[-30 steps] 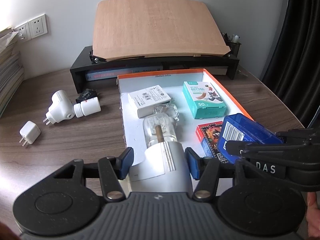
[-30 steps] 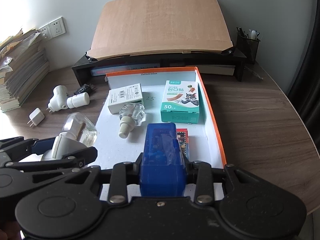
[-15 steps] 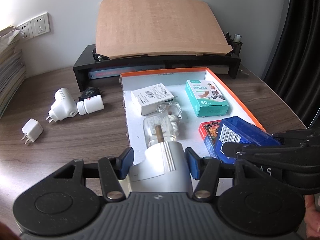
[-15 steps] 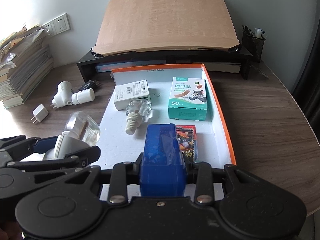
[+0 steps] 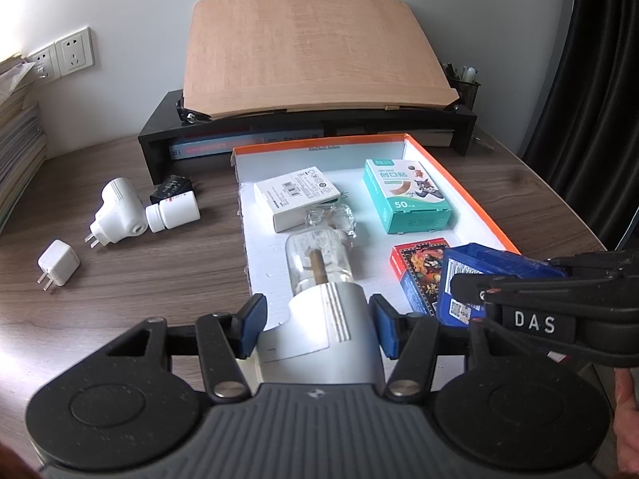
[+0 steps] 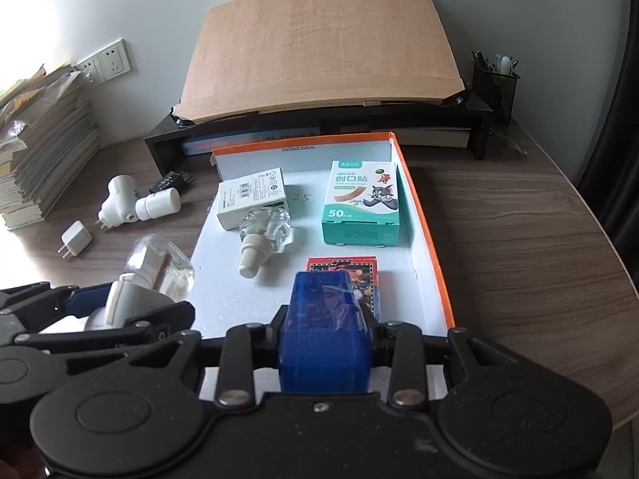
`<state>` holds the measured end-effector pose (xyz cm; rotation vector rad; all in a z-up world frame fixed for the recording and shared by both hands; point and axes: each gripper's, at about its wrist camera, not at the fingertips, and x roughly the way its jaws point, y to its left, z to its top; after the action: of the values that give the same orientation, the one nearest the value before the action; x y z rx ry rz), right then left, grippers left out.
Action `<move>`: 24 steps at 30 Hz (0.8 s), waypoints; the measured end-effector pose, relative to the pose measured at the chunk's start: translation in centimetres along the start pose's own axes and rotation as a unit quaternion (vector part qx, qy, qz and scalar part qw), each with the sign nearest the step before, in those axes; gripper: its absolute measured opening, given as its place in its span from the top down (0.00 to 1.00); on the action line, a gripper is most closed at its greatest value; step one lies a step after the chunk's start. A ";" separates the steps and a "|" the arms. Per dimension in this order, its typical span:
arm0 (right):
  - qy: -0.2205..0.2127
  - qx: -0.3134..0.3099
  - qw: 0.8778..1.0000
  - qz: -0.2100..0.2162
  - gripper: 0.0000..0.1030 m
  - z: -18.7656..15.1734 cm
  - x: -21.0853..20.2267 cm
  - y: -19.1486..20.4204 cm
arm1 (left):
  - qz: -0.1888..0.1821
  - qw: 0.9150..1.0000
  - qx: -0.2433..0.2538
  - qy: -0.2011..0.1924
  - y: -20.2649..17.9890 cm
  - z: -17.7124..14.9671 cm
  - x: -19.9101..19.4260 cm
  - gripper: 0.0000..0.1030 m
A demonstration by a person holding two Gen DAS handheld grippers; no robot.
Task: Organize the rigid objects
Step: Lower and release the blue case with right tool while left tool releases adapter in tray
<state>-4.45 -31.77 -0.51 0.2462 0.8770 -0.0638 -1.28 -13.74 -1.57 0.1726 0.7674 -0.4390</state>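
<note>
- Two grippers are showing: the left gripper (image 5: pixel 317 321) is clamping a white plug-in vaporiser with a clear glass bottle (image 5: pixel 319 267), its jaws partly apart and blue pads pressed to the body; the right gripper (image 6: pixel 325 329) is closed tight on a translucent blue plastic case (image 6: pixel 325 335)
- Both held things are hanging over the near end of the shallow white tray with an orange rim (image 6: pixel 429 247)
- Four things are lying inside the tray: one white barcode box (image 6: pixel 253 197), one teal plaster box (image 6: pixel 361 209), one clear faceted bottle with a cream cap (image 6: pixel 263 231), one red card pack (image 6: pixel 343 269)
- On the dark wooden desk (image 6: pixel 519 239) left of the tray: two white plug adapters, one white pill bottle (image 5: pixel 171 211), one black plug
- Compared with a second ago, both grippers are staying put, grips unchanged, the tray's contents lying as before
</note>
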 end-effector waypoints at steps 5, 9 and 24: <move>-0.001 0.004 1.000 -0.002 0.60 0.0 -0.1 -0.2 | -0.002 1.000 0.002 0.000 -0.2 0.0 0.1 0.45; -0.003 0.005 1.000 -0.002 0.60 0.2 -0.1 -0.2 | -0.001 1.000 0.002 -0.001 -0.2 -0.1 0.1 0.45; -0.013 0.046 0.999 -0.020 0.40 0.6 -0.3 -3.0 | -0.005 1.000 0.005 0.001 -0.7 -0.2 0.2 0.45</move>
<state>-4.68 -34.80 -0.44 0.3136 0.8537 -0.1451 -1.59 -14.39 -1.80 0.1791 0.7677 -0.4519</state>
